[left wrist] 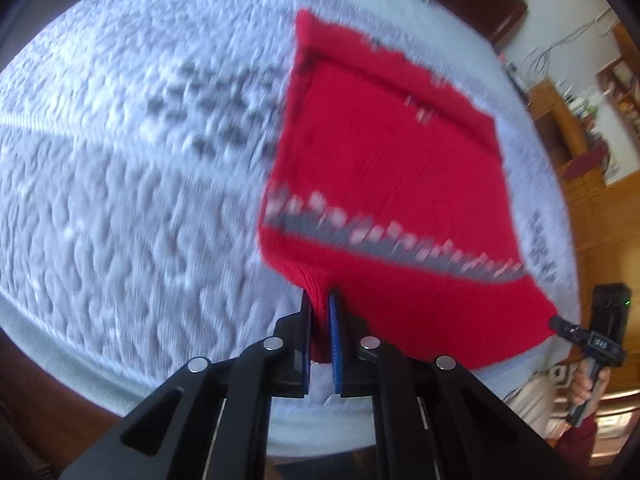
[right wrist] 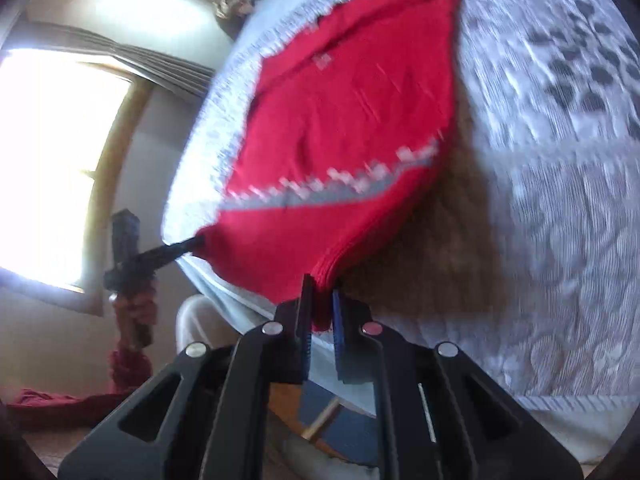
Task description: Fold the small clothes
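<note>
A red knitted garment (left wrist: pixel 384 152) with a grey and white patterned band lies on a pale quilted bedspread (left wrist: pixel 120 160). My left gripper (left wrist: pixel 320 300) is shut on its near hem corner, with red fabric bunched between the blue pads. In the same view the right gripper (left wrist: pixel 558 322) pinches the other hem corner at the far right, held by a hand. In the right wrist view my right gripper (right wrist: pixel 322 296) is shut on a corner of the red garment (right wrist: pixel 340 120), whose near edge is lifted off the bedspread (right wrist: pixel 560 200). The left gripper (right wrist: pixel 196 242) grips the opposite corner there.
Wooden furniture and shelves (left wrist: pixel 580 120) stand beyond the bed's right side. A bright window with a curtain (right wrist: pixel 52 160) fills the left of the right wrist view. Red cloth (right wrist: pixel 60 400) lies on the floor below it. The bed edge (right wrist: pixel 248 304) runs close under the grippers.
</note>
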Available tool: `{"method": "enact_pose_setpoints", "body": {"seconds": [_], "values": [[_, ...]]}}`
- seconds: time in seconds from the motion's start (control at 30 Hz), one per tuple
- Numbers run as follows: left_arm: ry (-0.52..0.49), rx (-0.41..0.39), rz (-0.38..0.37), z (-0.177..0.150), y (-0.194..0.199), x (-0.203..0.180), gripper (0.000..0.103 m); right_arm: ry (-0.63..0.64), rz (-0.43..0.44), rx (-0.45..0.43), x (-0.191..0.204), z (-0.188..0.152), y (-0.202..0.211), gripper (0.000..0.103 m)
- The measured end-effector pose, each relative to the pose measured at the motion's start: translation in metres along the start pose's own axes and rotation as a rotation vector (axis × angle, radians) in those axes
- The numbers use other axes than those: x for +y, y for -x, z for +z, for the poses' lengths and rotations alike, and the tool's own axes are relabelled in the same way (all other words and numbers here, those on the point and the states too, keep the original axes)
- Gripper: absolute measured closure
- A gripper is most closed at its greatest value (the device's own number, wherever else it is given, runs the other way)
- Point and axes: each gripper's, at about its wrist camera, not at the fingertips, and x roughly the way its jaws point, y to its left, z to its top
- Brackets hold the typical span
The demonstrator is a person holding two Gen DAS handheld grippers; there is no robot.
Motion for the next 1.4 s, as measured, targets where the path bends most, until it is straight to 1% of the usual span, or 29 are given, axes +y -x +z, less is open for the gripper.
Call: {"method": "enact_pose_setpoints", "body": {"seconds": [0.07,0.1,0.2,0.23,0.3,0.33,0.47,0.53,0.57,0.6,0.63,0.7,0.73,0.77,0.8,0.83,0.93,1.0,1.13,1.23,1.4], "values": [[0.001,-0.045,-0.013,0.026,0.011,-0.005,0.095,0.017,-0.002,-0.027,0.007,0.025,0.009,0.095],[0.001,-0.064,-0.013,0.047,0.009,-0.011,0.095,0.022,-0.008,-0.036,0.009,0.035,0.012,0.095],[0.018,-0.096,-0.019,0.097,0.003,-0.018,0.095,0.015,-0.025,-0.064,0.008,0.080,0.016,0.095],[0.026,-0.099,-0.018,0.109,-0.004,-0.021,0.095,-0.003,-0.035,-0.070,0.003,0.102,0.015,0.095],[0.044,-0.097,0.008,0.141,-0.025,-0.024,0.095,-0.026,-0.051,-0.069,-0.007,0.127,0.010,0.095],[0.049,-0.091,0.025,0.157,-0.039,-0.023,0.095,-0.048,-0.070,-0.067,-0.016,0.145,0.003,0.095],[0.078,-0.052,0.079,0.193,-0.091,-0.018,0.095,-0.138,-0.117,-0.032,-0.054,0.197,-0.028,0.095],[0.088,-0.024,0.098,0.207,-0.115,-0.015,0.095,-0.177,-0.130,-0.012,-0.069,0.213,-0.042,0.095],[0.085,-0.003,0.106,0.210,-0.128,-0.013,0.095,-0.193,-0.141,-0.003,-0.076,0.217,-0.048,0.092],[0.079,0.020,0.117,0.216,-0.139,-0.013,0.094,-0.207,-0.170,0.003,-0.082,0.222,-0.053,0.085],[0.074,0.036,0.123,0.219,-0.145,-0.013,0.091,-0.205,-0.203,0.002,-0.087,0.226,-0.053,0.072],[0.063,0.037,0.111,0.224,-0.142,-0.015,0.086,-0.186,-0.238,-0.023,-0.092,0.229,-0.046,0.058],[0.058,0.027,0.109,0.224,-0.138,-0.014,0.075,-0.166,-0.245,-0.036,-0.093,0.231,-0.039,0.058],[0.041,-0.004,0.127,0.227,-0.130,-0.013,0.061,-0.151,-0.243,-0.043,-0.092,0.231,-0.033,0.058],[0.019,-0.039,0.148,0.230,-0.122,-0.014,0.056,-0.136,-0.240,-0.050,-0.092,0.232,-0.029,0.059],[-0.005,-0.072,0.158,0.232,-0.112,-0.015,0.055,-0.118,-0.232,-0.054,-0.091,0.232,-0.023,0.058],[-0.056,-0.089,0.124,0.238,-0.102,-0.019,0.055,-0.054,-0.202,-0.024,-0.086,0.235,-0.021,0.058],[-0.103,-0.097,0.128,0.237,-0.098,-0.025,0.055,-0.018,-0.214,-0.003,-0.082,0.238,-0.027,0.058],[-0.180,-0.087,0.172,0.242,-0.114,-0.033,0.055,0.013,-0.242,0.059,-0.078,0.246,-0.054,0.058],[-0.207,-0.070,0.178,0.242,-0.125,-0.034,0.055,0.011,-0.229,0.085,-0.080,0.250,-0.068,0.058],[-0.271,-0.056,0.184,0.242,-0.139,-0.039,0.055,0.011,-0.243,0.130,-0.084,0.254,-0.090,0.058]]}}
